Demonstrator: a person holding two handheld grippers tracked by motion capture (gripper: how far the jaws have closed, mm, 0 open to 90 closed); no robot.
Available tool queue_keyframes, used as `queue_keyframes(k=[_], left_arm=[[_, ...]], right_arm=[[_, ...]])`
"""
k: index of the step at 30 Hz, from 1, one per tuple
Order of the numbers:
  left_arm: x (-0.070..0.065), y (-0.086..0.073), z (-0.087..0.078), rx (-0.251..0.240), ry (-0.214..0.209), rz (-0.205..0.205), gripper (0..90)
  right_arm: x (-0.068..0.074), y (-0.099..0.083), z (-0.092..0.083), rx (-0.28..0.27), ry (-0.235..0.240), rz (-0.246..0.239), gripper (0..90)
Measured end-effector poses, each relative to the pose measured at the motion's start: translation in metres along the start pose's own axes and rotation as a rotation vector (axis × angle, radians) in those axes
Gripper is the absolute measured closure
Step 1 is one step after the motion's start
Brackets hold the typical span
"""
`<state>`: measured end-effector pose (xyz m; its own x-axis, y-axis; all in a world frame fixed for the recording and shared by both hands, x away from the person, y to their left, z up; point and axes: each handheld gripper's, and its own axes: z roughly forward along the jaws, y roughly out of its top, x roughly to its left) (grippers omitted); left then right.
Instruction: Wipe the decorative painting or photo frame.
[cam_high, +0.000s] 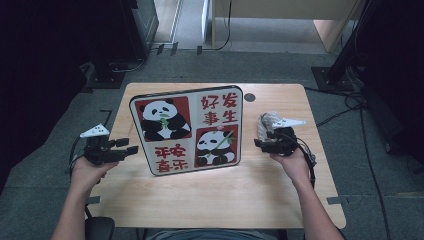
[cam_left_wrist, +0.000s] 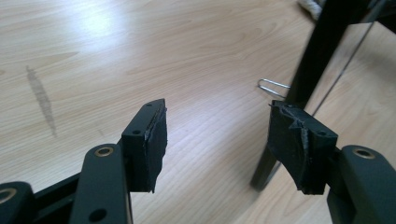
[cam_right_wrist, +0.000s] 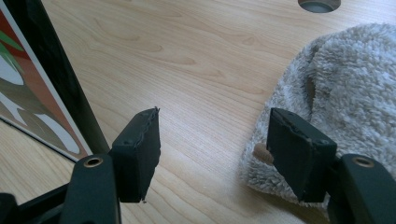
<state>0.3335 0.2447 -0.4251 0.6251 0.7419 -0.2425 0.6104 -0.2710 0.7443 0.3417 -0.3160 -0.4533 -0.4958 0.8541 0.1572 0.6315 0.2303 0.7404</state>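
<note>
Left gripper (cam_high: 131, 149) level, gaping empty beside panda board (cam_high: 187, 130); right gripper (cam_high: 257, 143) parted, empty, by fleece cloth (cam_high: 266, 122)

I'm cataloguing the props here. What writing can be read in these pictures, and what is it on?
"好发事生": red characters, top right panel of the panda board, read row by row.
"平安喜乐": red characters, bottom left panel of the same board; the last character is blurred, so this is less sure.
Nothing else carries readable text.

Grey carpet floor (cam_high: 210, 67) surrounds the light wooden surface (cam_high: 215, 195); black cables (cam_high: 350, 107) trail at three o'clock, pale wooden furniture (cam_high: 280, 20) stands at twelve.
</note>
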Motion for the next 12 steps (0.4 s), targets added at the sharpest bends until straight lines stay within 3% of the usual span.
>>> queue_keyframes(k=[12], left_arm=[[0.0033, -0.0006, 0.0077, 0.032, 0.026, 0.000, 36.4]], right_arm=[[-0.0019, -0.0004, 0.0023, 0.003, -0.011, -0.017, 35.6]])
